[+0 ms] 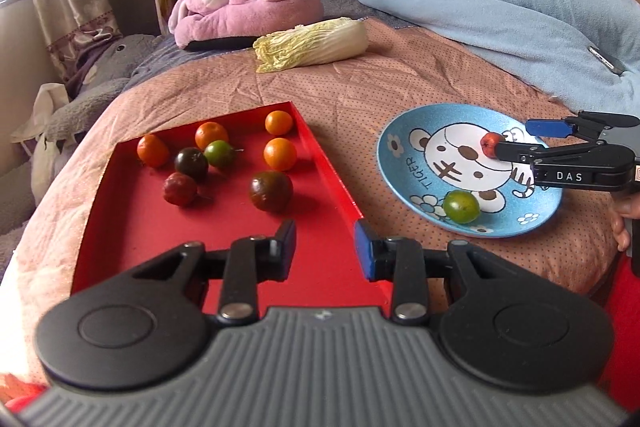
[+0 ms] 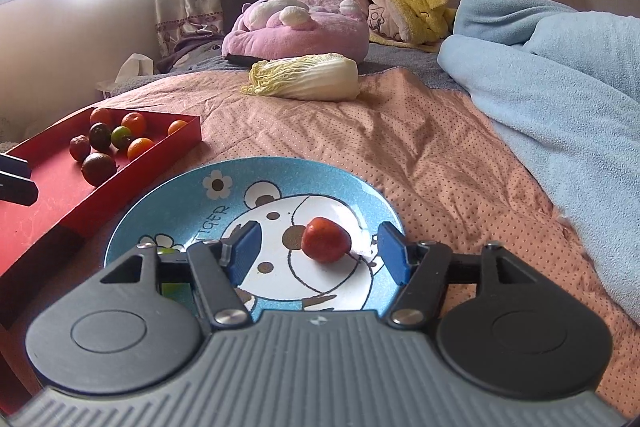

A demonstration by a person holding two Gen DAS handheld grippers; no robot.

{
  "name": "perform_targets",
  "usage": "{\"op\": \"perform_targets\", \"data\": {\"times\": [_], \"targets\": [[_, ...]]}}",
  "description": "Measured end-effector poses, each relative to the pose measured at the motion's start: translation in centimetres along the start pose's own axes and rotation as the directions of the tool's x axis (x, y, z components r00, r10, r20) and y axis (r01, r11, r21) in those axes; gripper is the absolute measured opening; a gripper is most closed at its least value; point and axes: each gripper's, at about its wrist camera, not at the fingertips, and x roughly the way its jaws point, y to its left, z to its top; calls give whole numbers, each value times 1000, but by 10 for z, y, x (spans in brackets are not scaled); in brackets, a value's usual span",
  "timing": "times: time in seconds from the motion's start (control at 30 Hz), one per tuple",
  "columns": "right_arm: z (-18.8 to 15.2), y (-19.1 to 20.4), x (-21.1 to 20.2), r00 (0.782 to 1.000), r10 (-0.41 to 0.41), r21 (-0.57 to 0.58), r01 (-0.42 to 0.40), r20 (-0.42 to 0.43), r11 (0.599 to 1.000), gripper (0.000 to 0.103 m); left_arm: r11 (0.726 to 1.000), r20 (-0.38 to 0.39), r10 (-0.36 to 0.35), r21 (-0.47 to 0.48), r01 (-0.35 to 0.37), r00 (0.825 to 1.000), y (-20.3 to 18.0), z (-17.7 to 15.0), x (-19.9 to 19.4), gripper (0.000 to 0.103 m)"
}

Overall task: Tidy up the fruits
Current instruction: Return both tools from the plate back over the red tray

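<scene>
A red tray (image 1: 132, 227) on the bed holds several small fruits: orange ones (image 1: 280, 153), dark ones (image 1: 271, 191) and a green one (image 1: 219, 153). My left gripper (image 1: 325, 251) is open and empty over the tray's near right part. A blue tiger plate (image 1: 404, 183) lies to the right with a green fruit (image 1: 461, 206) and a small red fruit (image 2: 325, 239). My right gripper (image 2: 318, 253) is open over the plate, with the red fruit lying between its fingers, touching neither. The tray also shows in the right wrist view (image 2: 48, 203).
A napa cabbage (image 1: 312, 45) lies farther back on the pink quilt. A light blue blanket (image 1: 520, 23) is piled at the right. Pink and yellow plush items (image 1: 248, 3) sit at the headboard. The bed edge drops off at the left.
</scene>
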Motion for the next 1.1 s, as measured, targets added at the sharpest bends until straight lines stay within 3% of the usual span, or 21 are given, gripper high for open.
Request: {"op": "perform_targets", "data": {"times": [0.3, 0.5, 0.7, 0.93, 1.1], "targets": [[14, 27, -14, 999, 24, -33, -23, 22, 999, 69, 997, 22, 58, -50, -56, 998, 55, -9, -5, 35], [36, 69, -12, 992, 120, -50, -119, 24, 992, 69, 992, 36, 82, -100, -78, 996, 81, -10, -2, 35], [58, 130, 4, 973, 230, -148, -228, -2, 962, 70, 980, 16, 129, -153, -126, 991, 106, -17, 3, 35], [68, 189, 32, 952, 299, -246, -307, -72, 919, 70, 974, 27, 116, -201, -108, 993, 120, -16, 3, 36], [71, 207, 61, 954, 262, -283, -293, -142, 913, 70, 967, 50, 124, -230, -110, 991, 126, -19, 5, 53]]}}
